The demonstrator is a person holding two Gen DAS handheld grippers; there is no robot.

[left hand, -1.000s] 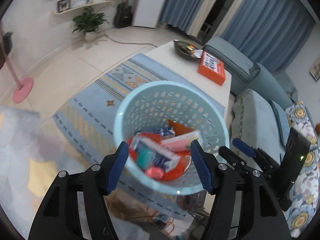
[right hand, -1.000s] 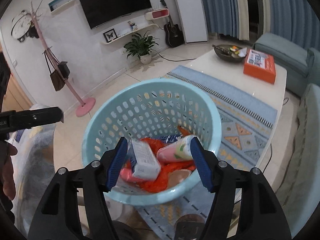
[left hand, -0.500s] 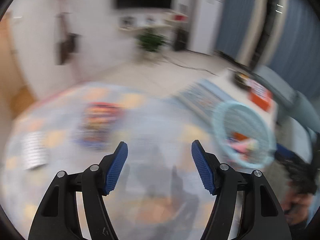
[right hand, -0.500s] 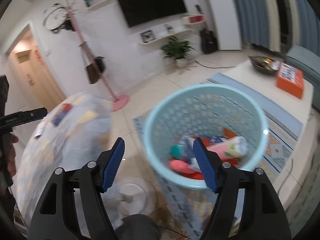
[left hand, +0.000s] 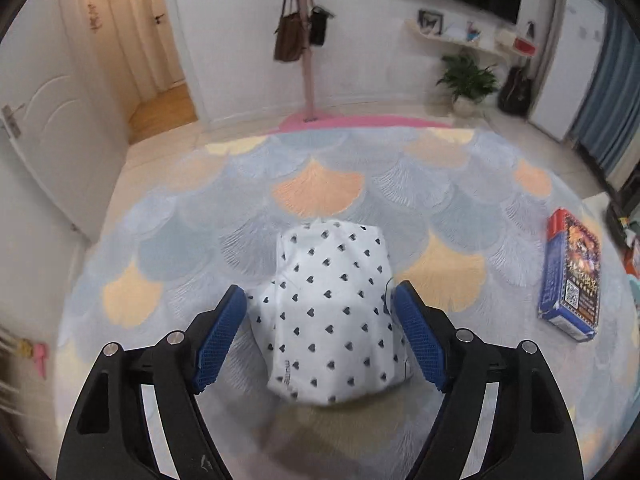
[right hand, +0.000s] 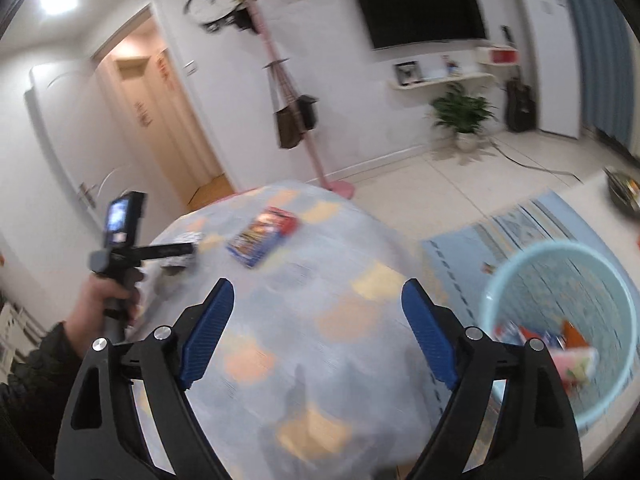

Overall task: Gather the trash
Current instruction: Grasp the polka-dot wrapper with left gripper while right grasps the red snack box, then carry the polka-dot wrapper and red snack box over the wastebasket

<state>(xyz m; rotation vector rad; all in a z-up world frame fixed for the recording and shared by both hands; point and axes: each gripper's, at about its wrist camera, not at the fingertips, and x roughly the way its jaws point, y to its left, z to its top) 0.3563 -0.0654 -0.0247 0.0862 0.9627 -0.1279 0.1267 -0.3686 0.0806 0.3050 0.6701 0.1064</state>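
Observation:
A white packet with small dark hearts [left hand: 328, 308] lies on the round table with a blue and orange scale-pattern cloth [left hand: 316, 192]. My left gripper [left hand: 320, 336] is open, its blue fingers on either side of the packet's near end, apart from it. A red and blue box [left hand: 570, 276] lies on the table at the right; it also shows in the right wrist view [right hand: 264, 236]. My right gripper [right hand: 316, 334] is open and empty above the table. The light blue trash basket [right hand: 560, 336], with several wrappers inside, stands on the floor at the right.
A pink coat stand [left hand: 308, 60] with bags stands behind the table. A blue patterned rug [right hand: 532, 224] lies under the basket. A door [left hand: 48, 120] is at the left. The hand holding the left gripper [right hand: 116, 280] shows at the table's left edge.
Both grippers have swung left, away from the basket and over the table. The left gripper now straddles the heart-print packet. The basket has slid to the right edge of the right wrist view.

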